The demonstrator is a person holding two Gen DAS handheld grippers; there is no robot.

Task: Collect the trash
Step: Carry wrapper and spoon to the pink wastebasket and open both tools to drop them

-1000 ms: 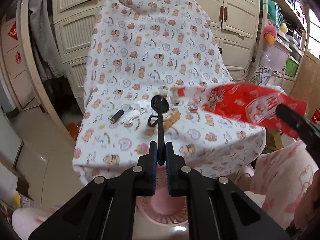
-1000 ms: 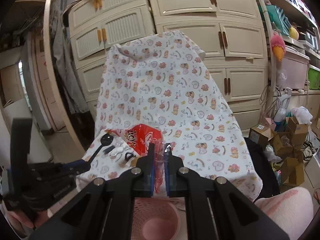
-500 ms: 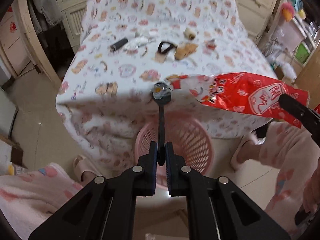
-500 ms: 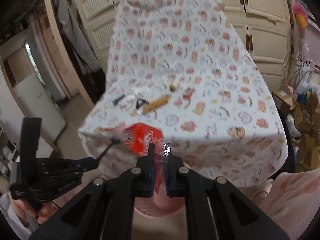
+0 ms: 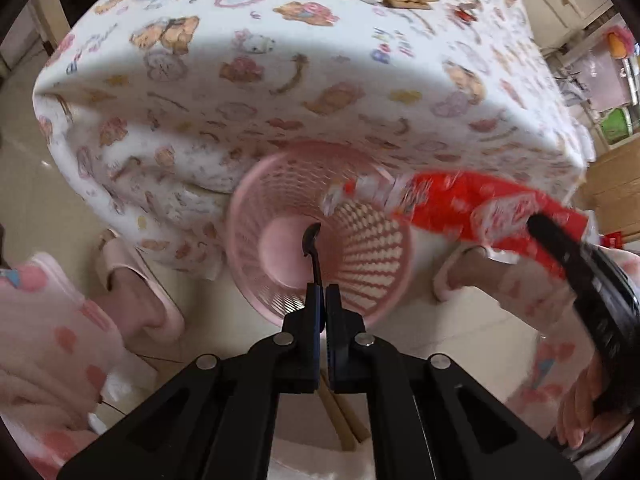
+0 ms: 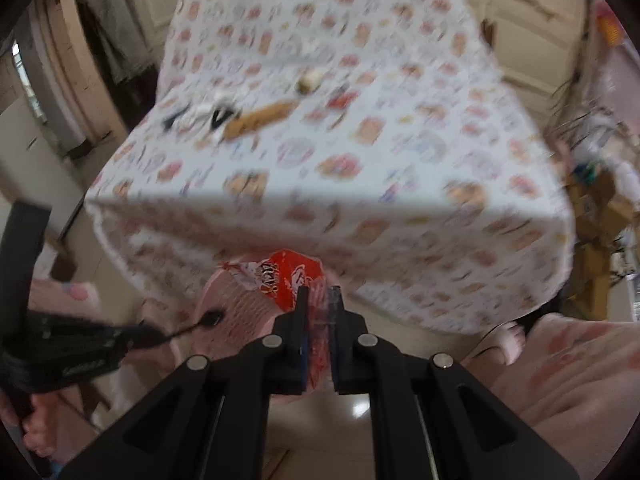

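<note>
both loads sit over the pink basket (image 5: 256, 216) — left tongs (image 5: 322, 292) grip a black spoon (image 5: 311, 240), right tongs (image 6: 318, 296) a red wrapper (image 6: 280, 276) — neither dropped; more litter waits on the far tabletop (image 5: 320, 92).

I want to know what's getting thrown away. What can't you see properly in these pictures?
- Small trash items on the tabletop: right wrist view, motion blur smears them.
- Red wrapper print: left wrist view, blurred, unreadable.
- Pink basket: right wrist view, the wrapper and right tool cover much of it.
- Black spoon handle: left wrist view, hidden inside the left tool.
</note>
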